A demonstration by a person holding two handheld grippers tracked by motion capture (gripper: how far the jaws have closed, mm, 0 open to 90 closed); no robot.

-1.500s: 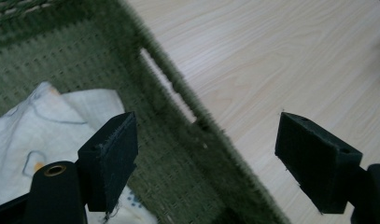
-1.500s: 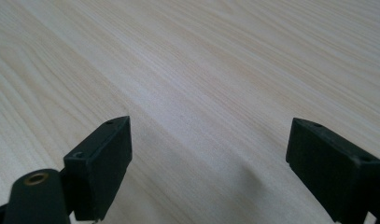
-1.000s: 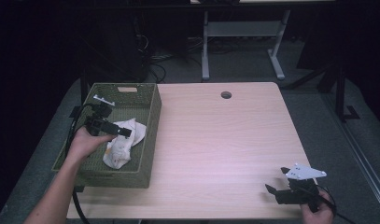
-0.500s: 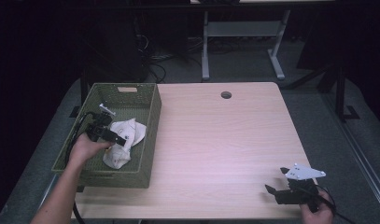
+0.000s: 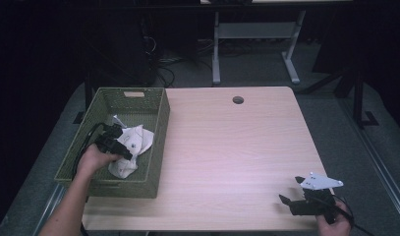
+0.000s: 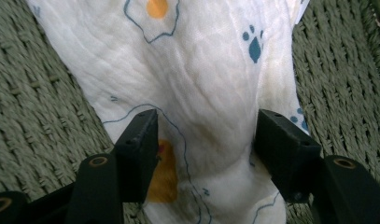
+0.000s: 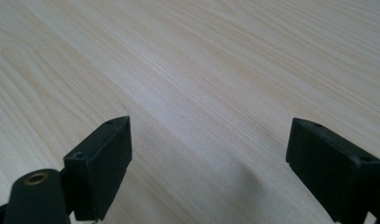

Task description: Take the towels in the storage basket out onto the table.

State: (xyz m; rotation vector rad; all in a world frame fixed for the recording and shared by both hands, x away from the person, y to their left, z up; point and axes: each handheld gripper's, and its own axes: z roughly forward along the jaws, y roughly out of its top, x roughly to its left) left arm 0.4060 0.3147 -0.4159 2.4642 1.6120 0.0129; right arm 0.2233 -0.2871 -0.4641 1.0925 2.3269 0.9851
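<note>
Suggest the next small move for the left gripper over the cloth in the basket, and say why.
Probably finish closing the jaws, then lift. The left gripper sits low in the green basket, its jaws have just been closing, and a raised fold of the white printed cloth lies between them, though the pads do not clearly pinch it yet. The right gripper waits open over the table.

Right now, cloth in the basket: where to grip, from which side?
Grip the raised fold of the white printed cloth, coming from above. It lies crumpled on the green basket floor, so the ridge pinches best. The left gripper jaws straddle it and have just been closing.
</note>
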